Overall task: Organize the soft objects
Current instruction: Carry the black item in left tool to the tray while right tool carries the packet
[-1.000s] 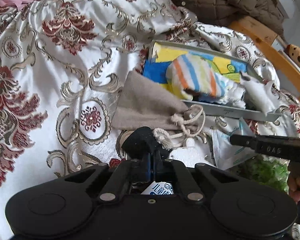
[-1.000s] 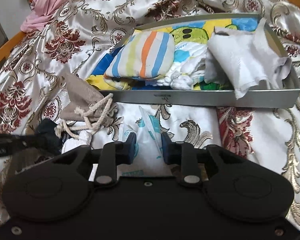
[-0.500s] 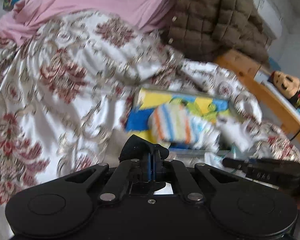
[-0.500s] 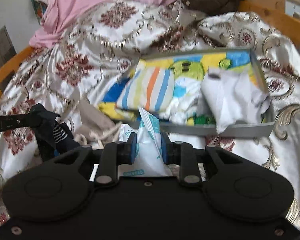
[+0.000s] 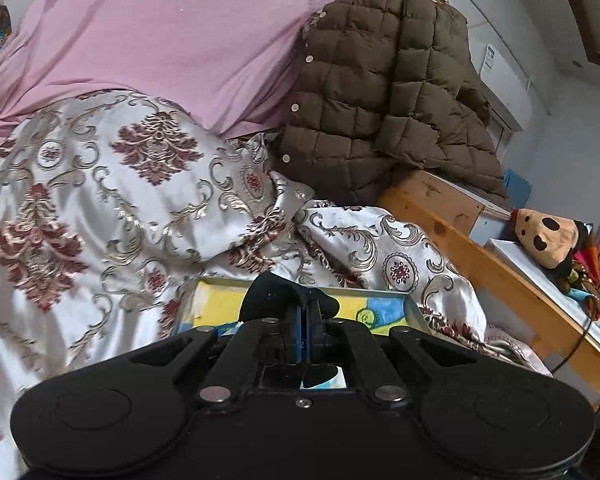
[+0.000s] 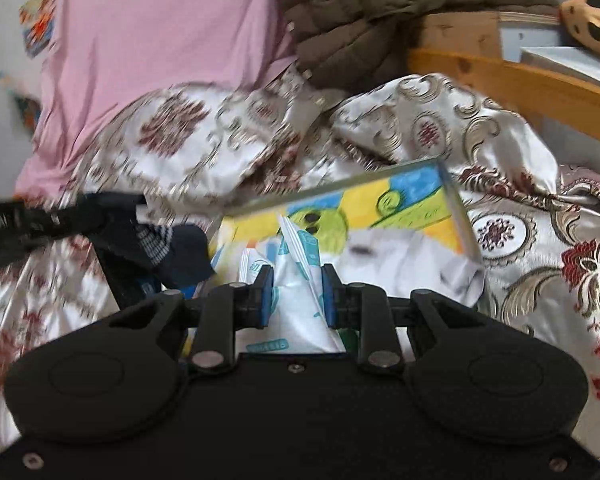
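- Left hand-held gripper [image 5: 307, 312]: blue pads clenched tight on a dark navy sock with a striped band [image 5: 276, 294]; the sock bunches over the fingertips and, in the right wrist view, hangs down from them [image 6: 168, 248].
- Right hand-held gripper [image 6: 298, 294]: jaws part-way apart, blue pads [image 6: 266, 298] pressing both sides of a white plastic tissue packet with teal print [image 6: 300, 296]; packet sticks up between the fingers, held clear of the bed.
- Left hand-held gripper shows at the left edge of the right wrist view [image 6: 112, 216], just beside the packet, both above the near end of the tray.
- Grey rectangular tray with a yellow, blue and green cartoon liner [image 6: 458, 216] lies on the bed just beyond both grippers; white crumpled cloth [image 6: 412, 264] inside it, blurred.
- White satin bedspread with maroon and gold floral pattern [image 5: 100, 208] under and around the tray.
- Further back: pink sheet [image 5: 160, 40], brown quilted jacket [image 5: 380, 92] draped on the wooden bed frame [image 5: 480, 256].
- Far right: tan plush toy with black spots [image 5: 544, 240] on a ledge past the frame.
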`<action>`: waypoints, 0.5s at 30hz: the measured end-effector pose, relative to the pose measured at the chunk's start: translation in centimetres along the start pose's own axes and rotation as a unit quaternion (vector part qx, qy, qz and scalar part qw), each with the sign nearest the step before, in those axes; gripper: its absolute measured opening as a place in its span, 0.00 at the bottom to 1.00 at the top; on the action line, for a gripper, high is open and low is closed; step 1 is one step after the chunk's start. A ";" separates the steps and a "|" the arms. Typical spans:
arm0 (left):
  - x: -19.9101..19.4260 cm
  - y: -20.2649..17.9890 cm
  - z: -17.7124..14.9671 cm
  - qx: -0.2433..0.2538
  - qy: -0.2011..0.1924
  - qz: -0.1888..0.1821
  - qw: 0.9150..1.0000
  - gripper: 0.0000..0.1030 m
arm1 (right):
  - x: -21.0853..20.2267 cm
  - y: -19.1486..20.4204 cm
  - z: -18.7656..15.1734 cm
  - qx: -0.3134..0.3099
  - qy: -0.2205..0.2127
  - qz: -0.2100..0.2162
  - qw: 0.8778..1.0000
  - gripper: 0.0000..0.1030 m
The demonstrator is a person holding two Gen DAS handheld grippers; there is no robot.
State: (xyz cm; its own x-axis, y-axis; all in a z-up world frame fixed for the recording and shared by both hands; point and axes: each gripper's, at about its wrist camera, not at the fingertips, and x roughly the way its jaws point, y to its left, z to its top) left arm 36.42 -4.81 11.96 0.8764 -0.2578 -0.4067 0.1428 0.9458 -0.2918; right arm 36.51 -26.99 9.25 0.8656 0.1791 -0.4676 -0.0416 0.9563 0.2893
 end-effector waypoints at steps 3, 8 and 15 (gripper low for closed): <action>2.1 -0.3 -0.3 -0.011 0.000 -0.001 1.000 0.01 | 1.2 -1.1 1.1 0.030 -0.011 -0.013 0.999 0.17; 4.8 -0.2 -0.4 -0.032 -0.007 -0.004 0.999 0.01 | 3.1 -1.3 2.3 0.053 -0.032 -0.032 0.998 0.18; 7.8 1.3 -1.7 -0.055 0.013 0.010 0.998 0.01 | 6.1 -1.4 1.9 0.064 -0.034 -0.064 0.995 0.18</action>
State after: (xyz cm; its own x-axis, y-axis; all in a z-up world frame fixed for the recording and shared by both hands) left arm 42.64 -5.97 6.91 0.8662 -0.2447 -0.4357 0.0718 0.9238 -0.3760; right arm 42.78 -27.71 7.60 0.8917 0.0367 -0.4511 0.1317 0.9325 0.3362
